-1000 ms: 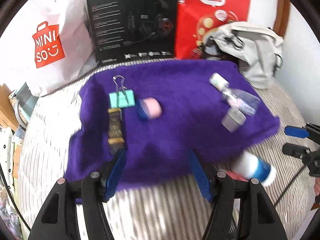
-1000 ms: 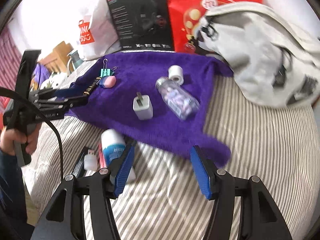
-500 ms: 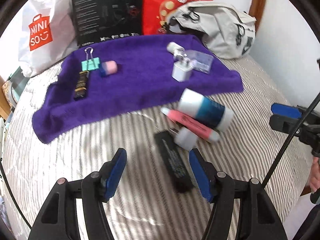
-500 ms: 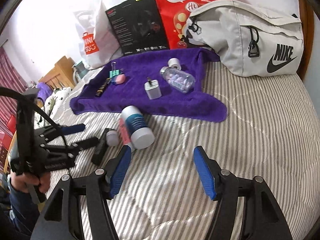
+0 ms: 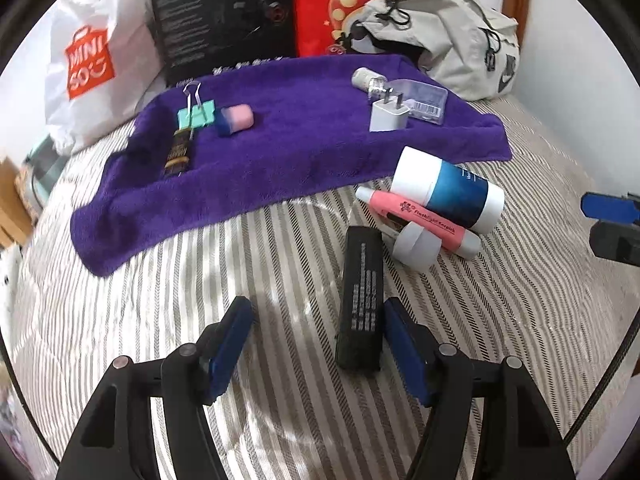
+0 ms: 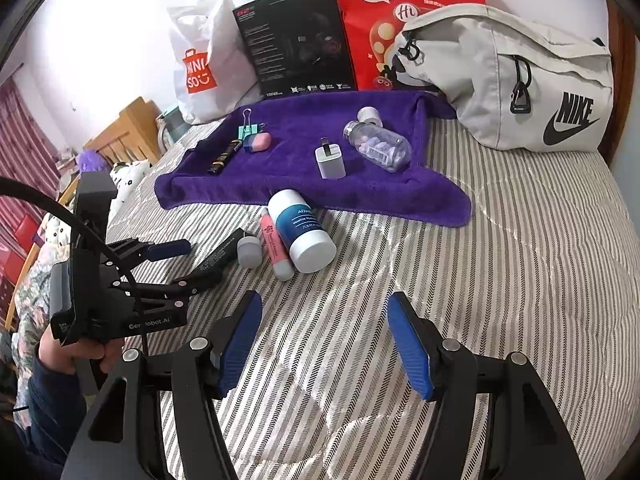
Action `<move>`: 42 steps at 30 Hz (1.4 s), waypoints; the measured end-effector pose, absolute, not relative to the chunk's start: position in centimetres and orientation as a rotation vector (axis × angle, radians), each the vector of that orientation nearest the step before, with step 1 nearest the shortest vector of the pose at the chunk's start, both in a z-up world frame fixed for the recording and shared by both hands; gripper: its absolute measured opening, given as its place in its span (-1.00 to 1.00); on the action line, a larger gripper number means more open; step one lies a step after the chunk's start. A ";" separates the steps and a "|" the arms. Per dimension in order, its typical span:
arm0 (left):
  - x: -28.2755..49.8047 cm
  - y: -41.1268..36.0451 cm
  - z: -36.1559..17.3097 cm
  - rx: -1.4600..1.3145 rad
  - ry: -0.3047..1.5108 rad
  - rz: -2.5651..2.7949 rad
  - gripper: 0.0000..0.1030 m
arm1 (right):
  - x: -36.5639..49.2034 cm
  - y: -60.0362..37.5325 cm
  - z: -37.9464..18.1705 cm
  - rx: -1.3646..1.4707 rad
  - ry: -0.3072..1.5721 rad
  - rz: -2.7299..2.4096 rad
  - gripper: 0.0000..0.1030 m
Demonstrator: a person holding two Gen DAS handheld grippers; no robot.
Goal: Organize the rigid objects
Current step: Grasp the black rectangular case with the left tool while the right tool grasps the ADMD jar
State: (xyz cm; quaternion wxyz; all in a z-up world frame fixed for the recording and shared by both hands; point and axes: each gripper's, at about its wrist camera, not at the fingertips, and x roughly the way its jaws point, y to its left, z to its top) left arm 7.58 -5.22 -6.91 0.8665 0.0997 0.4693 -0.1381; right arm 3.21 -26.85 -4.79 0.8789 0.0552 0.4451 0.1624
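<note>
Left gripper: I've got it spread wide, empty, hovering low over the striped bedcover; its right pad sits just beside the near end of the black bar, though I can't tell whether they touch.
Right gripper: wide too, holding nothing, parked over bare bedcover, short of the clutter.
Loose pile: black bar, pink highlighter, blue-and-white bottle and a small grey cap lie off the cloth, bunched together; bottle and highlighter touch.
Purple towel: already carries the green binder clip, pink eraser, dark gold-printed stick, white charger plug and clear pill bottle.
Step in hand: my read is the black bar goes next, onto the towel.
How I'd do it well: shift left gripper rightward so the bar lies centred between the pads, grip across its narrow width near the middle, lift clear of the grey cap, then set it beside the other items.
Watch-out: the bedcover is soft, so pressing down may tip the bar.
</note>
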 end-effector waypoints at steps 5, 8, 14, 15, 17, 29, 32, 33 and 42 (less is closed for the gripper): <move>8.0 -6.1 -7.0 0.229 0.963 -0.346 0.10 | 3.8 -26.9 -5.8 0.112 0.956 0.335 0.26; 7.9 -6.5 -6.8 0.243 0.959 -0.375 -0.20 | 4.2 -27.0 -6.3 0.121 0.967 0.333 0.26; 7.7 -6.9 -6.8 0.245 0.940 -0.387 -0.60 | 6.2 -26.0 -6.8 0.123 0.983 0.368 0.26; 7.7 -6.8 -6.8 0.241 0.942 -0.388 -0.60 | 6.7 -25.7 -6.8 0.118 0.985 0.372 0.26; 7.7 -6.2 -6.8 0.226 0.948 -0.385 -0.60 | 7.6 -25.0 -6.9 0.088 0.983 0.385 0.26; 8.3 -0.7 -6.9 0.159 0.985 -0.293 -0.59 | 12.0 -21.2 -8.4 -0.100 1.008 0.415 0.26; 8.2 -0.5 -7.0 0.161 0.981 -0.293 -0.59 | 12.7 -20.6 -8.6 -0.117 1.009 0.431 0.25; 8.2 -0.5 -7.1 0.160 0.980 -0.291 -0.59 | 12.9 -20.4 -8.6 -0.120 1.008 0.433 0.24; 8.2 -0.5 -7.1 0.160 0.979 -0.291 -0.58 | 12.6 -20.7 -8.6 -0.059 1.030 0.521 -0.30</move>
